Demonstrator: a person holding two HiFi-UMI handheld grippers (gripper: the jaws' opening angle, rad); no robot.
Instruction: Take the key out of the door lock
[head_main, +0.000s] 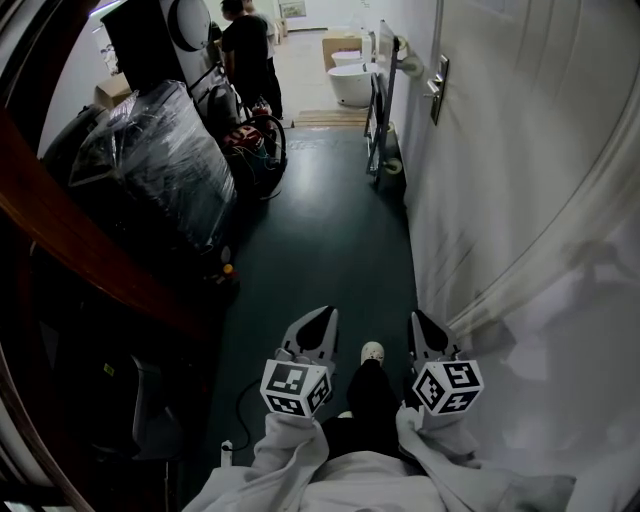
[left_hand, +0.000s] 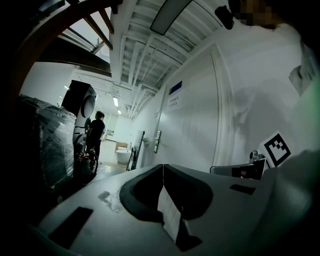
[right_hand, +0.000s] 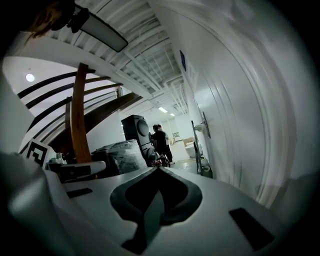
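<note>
My L gripper & R gripper are side by side, my shoe btwn them. Wall runs along my R, w/ door handle on it well ahead. Wrapped bundle on my L. Person far ahead, tub past them, nearer the wall.

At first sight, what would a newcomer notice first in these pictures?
Probably the two shut, empty claws low in the head view, the left claw and the right claw, pointing down a dark corridor. Next come the big plastic-wrapped bundle on the left and the door handle far ahead on the right. A person in dark clothes stands at the far end.
</note>
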